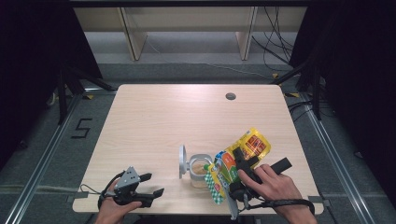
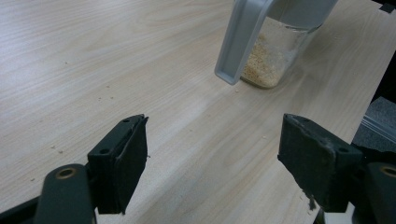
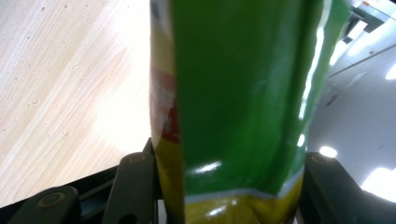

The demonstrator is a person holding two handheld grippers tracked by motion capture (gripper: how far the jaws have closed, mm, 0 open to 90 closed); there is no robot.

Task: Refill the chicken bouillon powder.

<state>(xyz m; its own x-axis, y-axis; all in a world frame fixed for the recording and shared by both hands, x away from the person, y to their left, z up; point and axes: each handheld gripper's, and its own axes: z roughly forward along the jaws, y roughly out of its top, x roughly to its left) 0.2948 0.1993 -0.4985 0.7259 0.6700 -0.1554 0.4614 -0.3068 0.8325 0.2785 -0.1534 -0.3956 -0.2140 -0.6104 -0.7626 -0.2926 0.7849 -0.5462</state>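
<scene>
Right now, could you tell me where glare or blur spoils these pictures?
Right gripper view: the glossy green and yellow snack bag sits close and soft, with bright glints; the pale wooden table washes out beside it. Left gripper view: the clear glass jar of crumbs is sharp. High view: evenly lit.

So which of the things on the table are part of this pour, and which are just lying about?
In the job:
- snack bag, clamped in the right gripper
- glass jar with crumbs inside, lid open
- left gripper, open beside the jar

Lying about:
- floor cables
- table's grommet hole
</scene>
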